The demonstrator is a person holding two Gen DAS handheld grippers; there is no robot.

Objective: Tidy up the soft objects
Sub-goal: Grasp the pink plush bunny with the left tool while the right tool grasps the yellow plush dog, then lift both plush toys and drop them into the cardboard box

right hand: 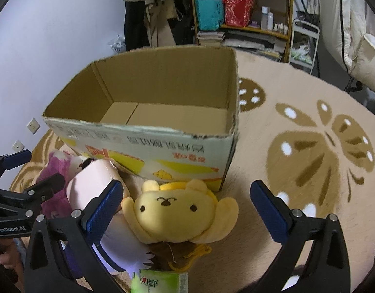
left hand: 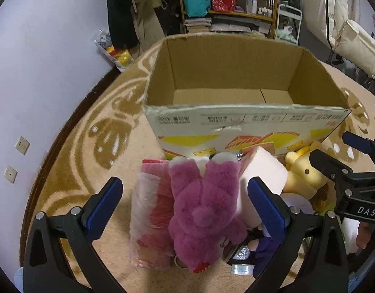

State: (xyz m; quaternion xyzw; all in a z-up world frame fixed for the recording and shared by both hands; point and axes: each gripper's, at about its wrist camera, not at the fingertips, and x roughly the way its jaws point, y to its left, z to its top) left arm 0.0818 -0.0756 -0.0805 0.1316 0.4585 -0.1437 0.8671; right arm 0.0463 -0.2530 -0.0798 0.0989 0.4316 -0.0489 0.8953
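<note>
An open, empty brown cardboard box (left hand: 236, 80) stands on a beige patterned rug (right hand: 309, 146), with soft toys heaped against its near wall. The left gripper (left hand: 185, 206) hovers, fingers spread, over a fuzzy purple plush bear (left hand: 202, 210). The right gripper (right hand: 187, 210), also spread, hovers over a yellow plush dog (right hand: 172, 210), with a pale pink foam block (right hand: 92, 185) just beside it.

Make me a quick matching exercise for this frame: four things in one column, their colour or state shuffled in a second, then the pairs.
Things:
1. plush bear
2. plush dog
3. cardboard box
4. tissue pack

Colour or state:
A. green, at the bottom edge of the right wrist view
B. open-topped, nothing visible inside
C. magenta, between the left gripper's fingers
D. yellow, face up on the rug

Pairs: 1-C, 2-D, 3-B, 4-A
</note>
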